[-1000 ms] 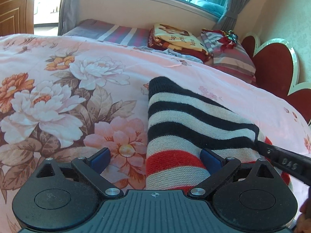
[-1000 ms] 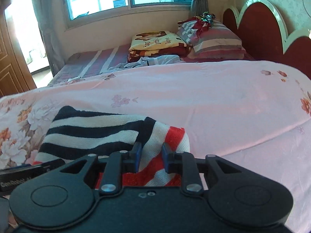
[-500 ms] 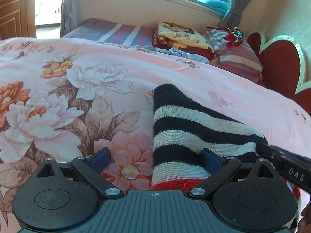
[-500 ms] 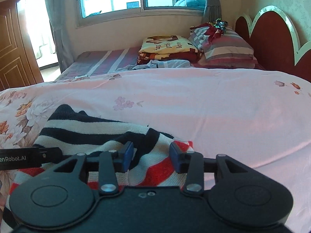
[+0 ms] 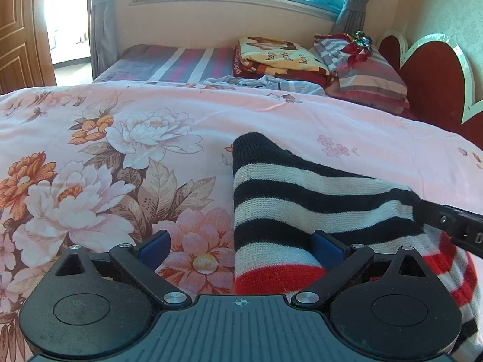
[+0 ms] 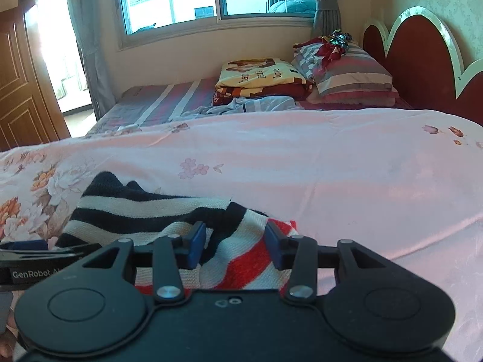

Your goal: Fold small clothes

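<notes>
stripes of black, cream and red mark the small knitted garment (image 5: 317, 208), which lies on the pink flowery bed cover (image 5: 151, 126), close to the near edge of the bed. it looks partly folded, with a loose flap lying slanted over the red end. its long way runs from the black end, which points toward the far side of the bed, back to the red end, which is nearest the two grippers.

the left gripper (image 5: 241, 244) sits over the garment's left edge. its jaws are spread wide and pinch nothing. the left blue pad (image 5: 152, 246) is over the bare flowers, and the right blue pad (image 5: 324, 246) rests on or just above the striped cloth, so the left edge of the garment lies between them.

the right gripper (image 6: 235, 247) is over the red end, on the garment's right side. its jaws are partly spread with the cloth under the gap, and the pads do not press it. it holds nothing now.

in my view the red end is the part to lift, and the right gripper is nearer to it. the fold would go along the long way, red end up toward the black end. the left gripper is placed well to take the left corner, so both could lift together.

the folded blankets (image 6: 259, 78) and pillow (image 6: 347, 75) lie well apart, near the far edge of the bed.
</notes>
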`<state>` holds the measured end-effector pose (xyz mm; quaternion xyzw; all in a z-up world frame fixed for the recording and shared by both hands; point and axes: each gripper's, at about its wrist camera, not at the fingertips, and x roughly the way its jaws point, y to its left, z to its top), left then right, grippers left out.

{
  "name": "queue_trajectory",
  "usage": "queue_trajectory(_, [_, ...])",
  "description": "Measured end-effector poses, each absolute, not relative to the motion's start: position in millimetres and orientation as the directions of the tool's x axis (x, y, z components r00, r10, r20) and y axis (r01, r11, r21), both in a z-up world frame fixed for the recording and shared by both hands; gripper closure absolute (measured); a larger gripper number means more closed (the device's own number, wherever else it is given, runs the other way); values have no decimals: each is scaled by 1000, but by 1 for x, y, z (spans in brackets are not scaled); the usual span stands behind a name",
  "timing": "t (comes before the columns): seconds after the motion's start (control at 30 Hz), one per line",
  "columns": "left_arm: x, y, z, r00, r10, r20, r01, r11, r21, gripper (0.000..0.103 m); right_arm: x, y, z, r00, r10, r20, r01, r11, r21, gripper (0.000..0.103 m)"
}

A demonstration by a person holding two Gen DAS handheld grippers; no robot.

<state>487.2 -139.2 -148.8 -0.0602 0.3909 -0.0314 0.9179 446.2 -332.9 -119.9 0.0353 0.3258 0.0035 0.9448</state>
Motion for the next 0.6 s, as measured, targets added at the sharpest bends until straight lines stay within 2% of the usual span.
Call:
queue_trajectory(0.3, [435, -140, -132, 716, -165, -678, 81, 985, -154, 5, 380, -319, -95, 832, 64, -550, -79, 997, -4, 63])
queue_trajectory(0.4, [419, -144, -134, 709, -183, -681, 112, 983, -148, 5, 368, -314, -106, 816, 53, -575, -97, 994, -47, 64])
queue_trajectory(0.47, [414, -147, -142, 698, -179, -693, 121, 984, -132, 5, 371, -315, -125, 775, 12, -632, -83, 993, -84, 66])
queue_trajectory(0.6, [410, -144, -140, 689, -179, -702, 92, 983, -161, 5, 365, -313, -126, 779, 9, -626, -78, 993, -83, 67])
